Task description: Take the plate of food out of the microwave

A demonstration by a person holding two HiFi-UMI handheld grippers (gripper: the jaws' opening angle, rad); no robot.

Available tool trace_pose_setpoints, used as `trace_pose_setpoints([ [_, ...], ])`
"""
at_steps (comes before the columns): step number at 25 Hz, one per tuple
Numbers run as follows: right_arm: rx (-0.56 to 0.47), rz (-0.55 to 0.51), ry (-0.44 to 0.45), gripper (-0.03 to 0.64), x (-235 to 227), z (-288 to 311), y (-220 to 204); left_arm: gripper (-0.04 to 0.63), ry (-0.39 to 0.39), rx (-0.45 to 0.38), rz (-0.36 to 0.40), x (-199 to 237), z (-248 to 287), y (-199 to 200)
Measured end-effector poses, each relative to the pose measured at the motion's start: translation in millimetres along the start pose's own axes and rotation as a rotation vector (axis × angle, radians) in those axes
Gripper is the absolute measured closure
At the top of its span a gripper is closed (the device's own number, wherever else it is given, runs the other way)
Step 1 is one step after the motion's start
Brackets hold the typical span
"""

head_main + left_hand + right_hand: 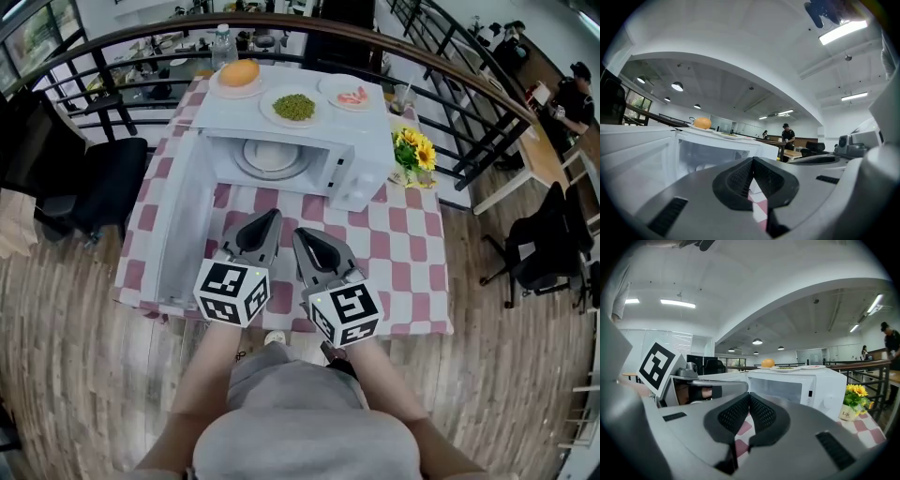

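Microwave (362,178) open — plate (270,155) inside, 3 dishes (294,106) atop, flowers (414,150) rt.

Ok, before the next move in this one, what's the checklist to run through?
1. The microwave door is open: ok, swung out to the left.
2. The plate inside is in view: ok. Food on it: cannot tell.
3. The left hand-held gripper is open for a grasp: not ok, shut and empty.
4. The right hand-held gripper is open: not ok, shut and empty.
5. The tablecloth ahead of both is free of obstacles: ok.
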State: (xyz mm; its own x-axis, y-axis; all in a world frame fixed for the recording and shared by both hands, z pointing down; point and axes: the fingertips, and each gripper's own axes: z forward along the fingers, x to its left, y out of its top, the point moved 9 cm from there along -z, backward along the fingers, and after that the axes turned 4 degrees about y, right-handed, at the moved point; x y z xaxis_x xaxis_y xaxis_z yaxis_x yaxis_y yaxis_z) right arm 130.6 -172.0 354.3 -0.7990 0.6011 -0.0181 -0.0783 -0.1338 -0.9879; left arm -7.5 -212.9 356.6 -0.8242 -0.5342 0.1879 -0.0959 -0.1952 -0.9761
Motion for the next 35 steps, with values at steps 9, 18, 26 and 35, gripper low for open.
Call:
trace_pose_setpoints([
  [9, -0.048, 0.009, -0.016, 0.592, -13, 16, -4, 0.592, -0.012, 0.033, -0.082, 19, 30, -11],
  [18, -0.035, 0.001, -0.053, 0.592, -22, 27, -7, 0.589, 0.002, 0.035, -0.165, 35, 49, -17],
  [26, -0.029, 0.023, -0.054, 0.592, -30, 33, -16, 0.480, 0.020, 0.060, -0.253, 48, 60, -33],
  [35, -0.026, 0.053, -0.058, 0.592, -47, 48, -24, 0.364, 0.054, 0.093, -0.381, 66, 82, -48],
])
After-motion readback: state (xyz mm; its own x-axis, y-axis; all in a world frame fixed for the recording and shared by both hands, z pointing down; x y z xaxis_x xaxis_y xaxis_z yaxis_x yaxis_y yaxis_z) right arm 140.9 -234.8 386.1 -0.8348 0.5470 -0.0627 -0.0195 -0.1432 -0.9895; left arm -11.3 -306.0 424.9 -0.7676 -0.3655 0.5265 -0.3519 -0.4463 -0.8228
